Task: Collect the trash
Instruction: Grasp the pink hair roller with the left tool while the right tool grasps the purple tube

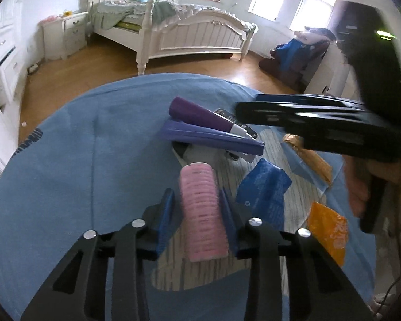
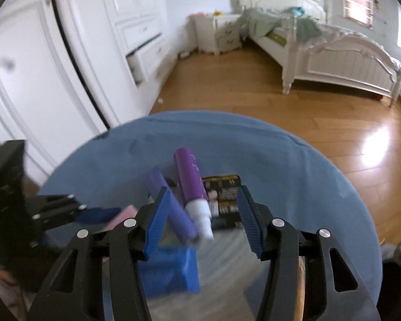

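My left gripper (image 1: 196, 195) is shut on a pink hair roller (image 1: 200, 214), its blue pads pressing both sides, low over a round table with a blue cloth (image 1: 66, 174). Beyond it lie a purple tube with a white cap (image 1: 203, 117) and a lavender tube (image 1: 214, 139). A blue wrapper (image 1: 264, 190), an orange wrapper (image 1: 328, 230) and a gold wrapper (image 1: 310, 160) lie to the right. My right gripper (image 2: 203, 190) is open; the purple tube (image 2: 191, 179) lies between its fingers, untouched. A black packet (image 2: 224, 195) lies behind it. From the left wrist view, the right gripper (image 1: 247, 107) reaches in from the right.
A grey striped mat (image 1: 294, 200) covers the table's middle. Wooden floor (image 2: 294, 112) surrounds the table. A white bed (image 1: 195, 34), a nightstand (image 1: 72, 32) and white wardrobes with an open drawer (image 2: 141, 61) stand further off. A hand (image 1: 361, 187) holds the right gripper's handle.
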Action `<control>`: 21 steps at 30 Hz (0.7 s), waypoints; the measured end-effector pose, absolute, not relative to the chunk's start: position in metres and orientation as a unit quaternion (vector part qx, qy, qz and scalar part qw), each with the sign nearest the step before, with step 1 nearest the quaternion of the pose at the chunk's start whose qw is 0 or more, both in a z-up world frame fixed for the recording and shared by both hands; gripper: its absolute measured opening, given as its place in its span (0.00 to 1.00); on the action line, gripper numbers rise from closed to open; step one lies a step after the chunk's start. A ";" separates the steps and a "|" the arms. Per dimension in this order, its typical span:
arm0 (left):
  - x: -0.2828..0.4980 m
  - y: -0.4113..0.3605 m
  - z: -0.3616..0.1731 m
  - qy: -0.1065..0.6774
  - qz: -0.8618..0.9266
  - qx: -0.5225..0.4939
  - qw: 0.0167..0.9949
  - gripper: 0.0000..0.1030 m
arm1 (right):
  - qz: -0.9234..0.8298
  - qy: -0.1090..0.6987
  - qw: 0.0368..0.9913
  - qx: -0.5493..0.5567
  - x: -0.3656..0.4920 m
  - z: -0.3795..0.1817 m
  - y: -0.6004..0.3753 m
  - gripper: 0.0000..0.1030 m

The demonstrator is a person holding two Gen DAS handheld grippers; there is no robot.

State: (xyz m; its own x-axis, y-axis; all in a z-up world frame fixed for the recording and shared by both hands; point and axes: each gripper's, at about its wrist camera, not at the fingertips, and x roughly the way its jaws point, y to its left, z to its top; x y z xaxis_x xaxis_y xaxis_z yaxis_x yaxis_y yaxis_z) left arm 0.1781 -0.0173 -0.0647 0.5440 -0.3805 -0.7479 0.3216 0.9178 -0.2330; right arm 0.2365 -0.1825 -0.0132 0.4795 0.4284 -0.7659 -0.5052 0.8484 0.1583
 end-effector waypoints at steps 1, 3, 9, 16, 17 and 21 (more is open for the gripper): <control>0.177 -0.015 -0.064 0.431 -0.204 -0.042 0.878 0.29 | 0.273 0.439 0.854 -0.051 0.245 -0.018 -0.176 0.47; 0.175 -0.013 -0.064 0.428 -0.204 -0.042 0.880 0.28 | 0.277 0.453 0.845 -0.064 0.255 -0.025 -0.162 0.43; 0.164 -0.006 -0.056 0.407 -0.199 -0.057 0.890 0.28 | 0.280 0.468 0.833 -0.092 0.261 -0.042 -0.144 0.26; 0.158 0.000 -0.040 0.383 -0.202 -0.080 0.898 0.28 | 0.275 0.413 0.868 -0.003 0.231 -0.011 -0.184 0.25; 0.156 -0.001 -0.036 0.377 -0.205 -0.082 0.900 0.28 | 0.273 0.398 0.876 0.014 0.221 -0.002 -0.194 0.25; 0.149 -0.014 -0.015 0.349 -0.218 -0.083 0.908 0.28 | 0.259 0.333 0.904 0.076 0.178 0.036 -0.245 0.25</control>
